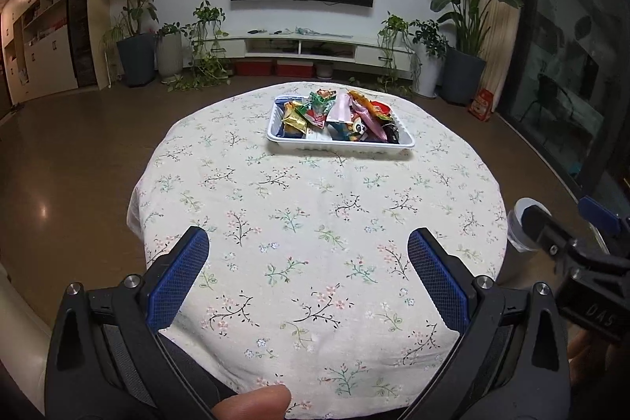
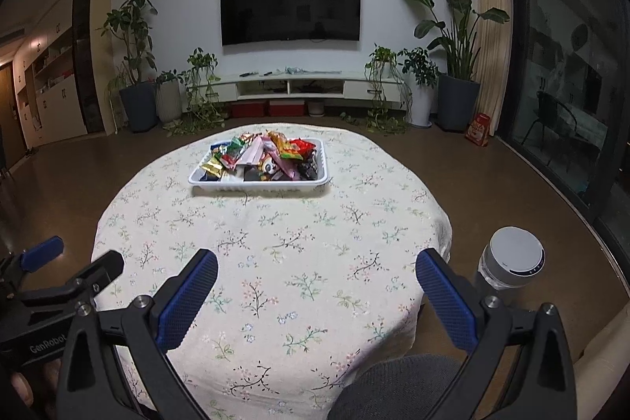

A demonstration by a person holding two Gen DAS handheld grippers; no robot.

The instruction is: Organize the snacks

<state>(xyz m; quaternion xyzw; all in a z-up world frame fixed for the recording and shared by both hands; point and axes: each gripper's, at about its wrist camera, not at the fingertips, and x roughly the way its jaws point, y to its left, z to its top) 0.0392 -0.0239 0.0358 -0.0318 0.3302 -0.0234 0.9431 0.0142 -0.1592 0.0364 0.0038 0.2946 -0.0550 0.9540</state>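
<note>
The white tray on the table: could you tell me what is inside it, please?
The white tray holds a heap of colourful snack packets. Whatever lies beneath the top packets is covered.

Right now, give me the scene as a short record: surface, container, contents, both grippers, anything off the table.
surface: round table under a floral cloth
container: white tray on the far half of the table
contents: snacks piled in the tray, none loose on the cloth
left gripper: open, holding nothing, over the near edge
right gripper: open, holding nothing, over the near edge
off table: bottle with a white lid, to the right beyond the table's edge
</note>
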